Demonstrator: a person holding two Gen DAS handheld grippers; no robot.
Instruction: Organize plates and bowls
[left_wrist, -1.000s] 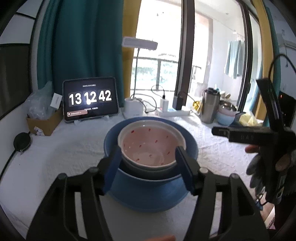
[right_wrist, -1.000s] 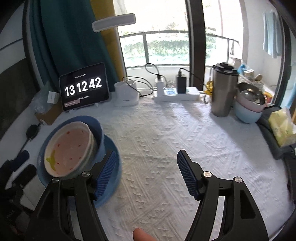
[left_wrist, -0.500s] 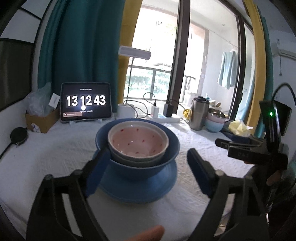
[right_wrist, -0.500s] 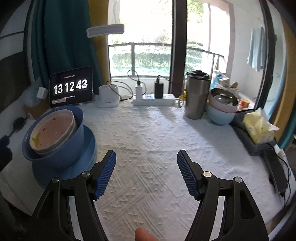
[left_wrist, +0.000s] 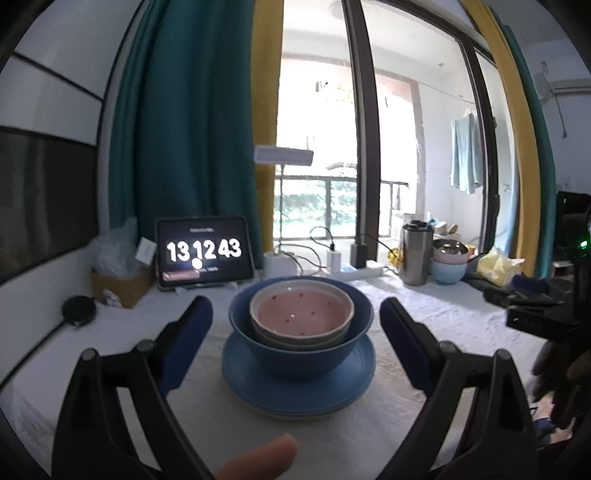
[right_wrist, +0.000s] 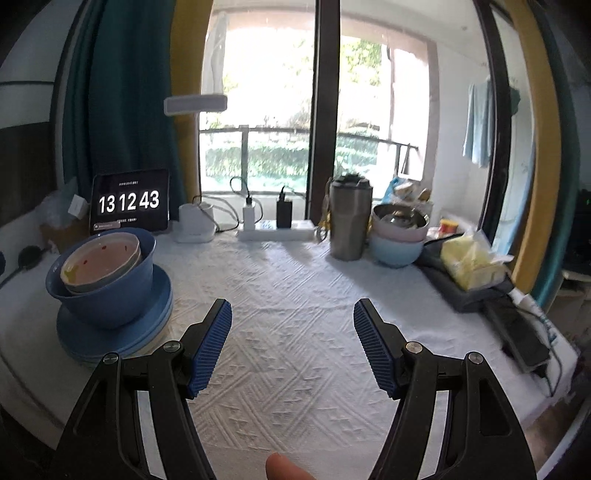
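The pink bowl (left_wrist: 301, 314) sits nested in the blue bowl (left_wrist: 299, 354) on the plates (left_wrist: 295, 391) — both hand-held grippers, left (left_wrist: 295, 343) opening wider, right (right_wrist: 291, 343) spread, grip nothing — stacking looks finished, so next probably withdraw.

Small bowl (left_wrist: 301, 315) sits in large bowl (left_wrist: 299, 354), on plates (left_wrist: 297, 389); tablet (left_wrist: 204, 256) behind the plates, tumbler (left_wrist: 416, 254) behind-right, well apart

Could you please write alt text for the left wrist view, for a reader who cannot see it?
A pink speckled bowl sits nested in a blue bowl on a blue plate, on a white tablecloth. The left gripper frames the stack, its jaws opening and clear of it. Behind stand a tablet clock and a steel tumbler.
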